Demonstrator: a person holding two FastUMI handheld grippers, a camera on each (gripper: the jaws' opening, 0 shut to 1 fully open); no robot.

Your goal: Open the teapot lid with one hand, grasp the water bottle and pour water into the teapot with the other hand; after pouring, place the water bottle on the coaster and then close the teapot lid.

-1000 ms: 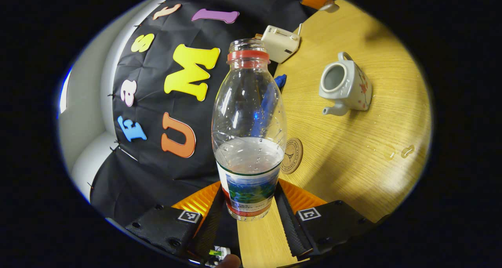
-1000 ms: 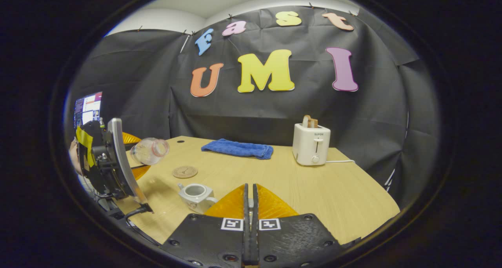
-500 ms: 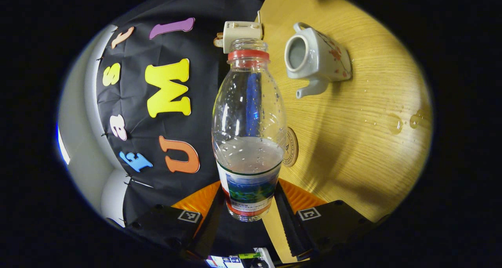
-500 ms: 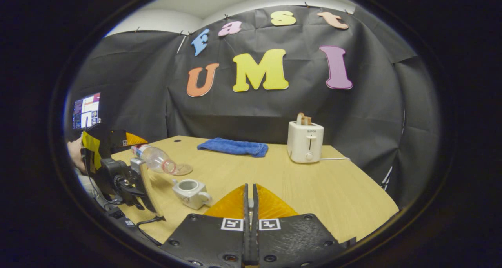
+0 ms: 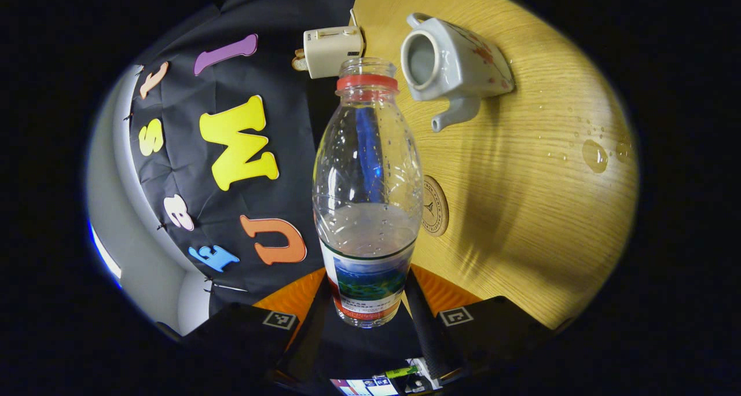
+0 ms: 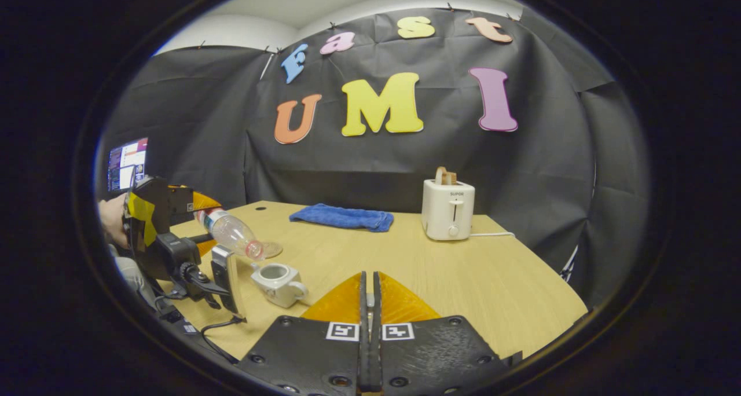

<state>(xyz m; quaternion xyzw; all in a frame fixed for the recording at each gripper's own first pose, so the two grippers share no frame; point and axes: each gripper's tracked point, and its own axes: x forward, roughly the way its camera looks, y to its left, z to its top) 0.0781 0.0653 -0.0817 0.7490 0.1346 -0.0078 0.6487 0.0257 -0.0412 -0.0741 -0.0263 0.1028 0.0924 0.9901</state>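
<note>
My left gripper (image 5: 367, 303) is shut on the lower, labelled part of a clear water bottle (image 5: 367, 182) with a red neck ring, no cap and some water inside. In the right gripper view the bottle (image 6: 231, 234) is tilted mouth-down, its mouth just above and left of the white, lidless teapot (image 6: 278, 278). The teapot (image 5: 457, 60) stands beyond the bottle's mouth, and the round coaster (image 5: 434, 205) lies beside the bottle. My right gripper (image 6: 369, 286) is held up over the table with its fingers together on a pale sliver, apparently the lid's knob.
Spilled water drops (image 5: 594, 156) lie on the wooden table (image 6: 463, 280). A blue towel (image 6: 341, 216) and a white toaster (image 6: 447, 211) sit at the back. A hand and a monitor (image 6: 126, 163) are at the far left.
The bottle has tipped further down and moved closer to the teapot, its mouth now near the opening. My right gripper has stayed nearly still.
</note>
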